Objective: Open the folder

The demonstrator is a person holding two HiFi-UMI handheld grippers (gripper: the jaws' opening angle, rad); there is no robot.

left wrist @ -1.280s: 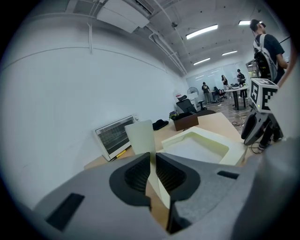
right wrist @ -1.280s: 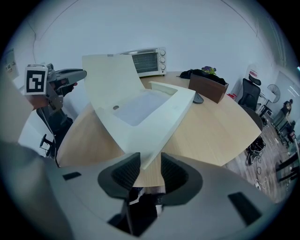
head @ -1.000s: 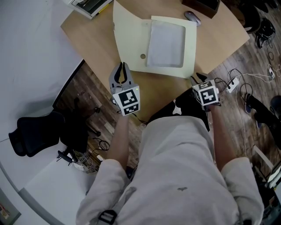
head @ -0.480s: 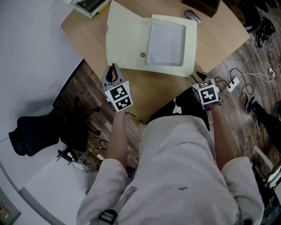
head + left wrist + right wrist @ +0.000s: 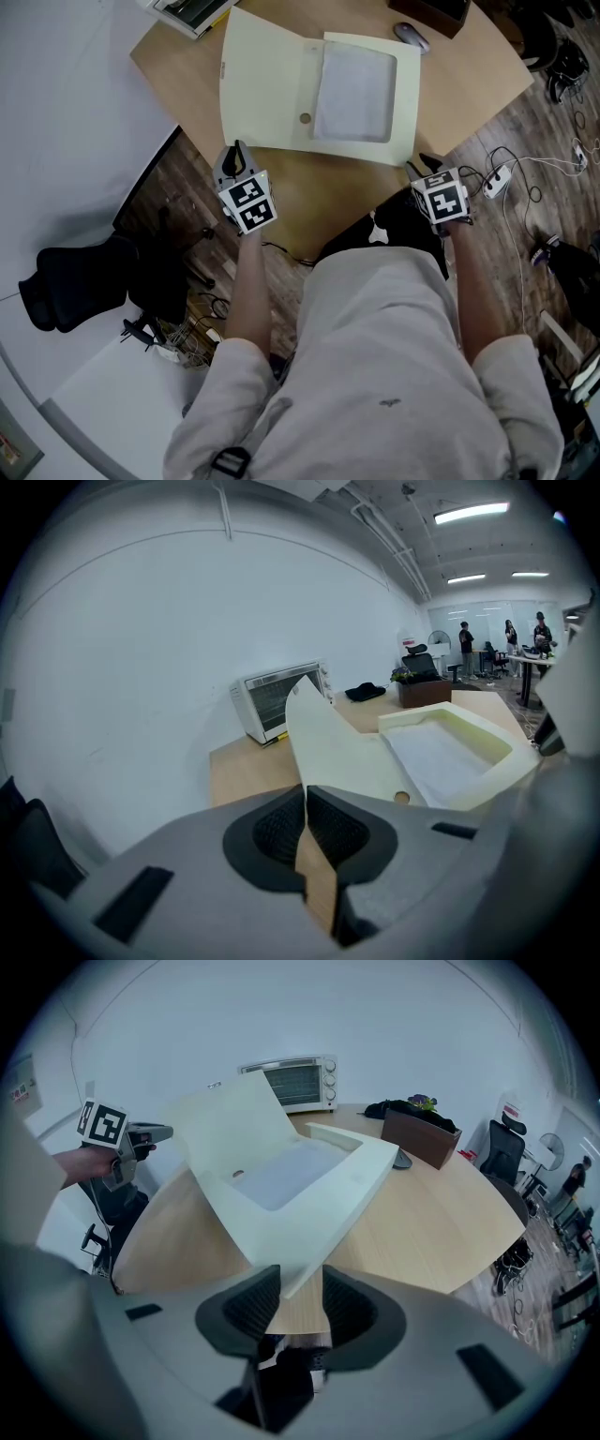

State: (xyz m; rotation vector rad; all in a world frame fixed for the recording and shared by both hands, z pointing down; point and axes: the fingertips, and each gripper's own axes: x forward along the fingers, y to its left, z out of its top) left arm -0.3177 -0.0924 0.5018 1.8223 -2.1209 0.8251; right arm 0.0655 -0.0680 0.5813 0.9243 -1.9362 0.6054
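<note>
A toaster oven [image 5: 296, 1082] and mouse [image 5: 410, 36] sit on the table [image 5: 314, 192].

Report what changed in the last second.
The left tongs, shut and empty, moved left; the folder's cover swung open further left. The right tongs have just been opening, the folder's corner between them. Those tongs and the folder base stayed put.

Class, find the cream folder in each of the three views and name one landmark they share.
Head view: folder at top centre.
Left gripper view: folder right of centre.
Right gripper view: folder at centre.
Shared landmark: the round spot on its inner face.
</note>
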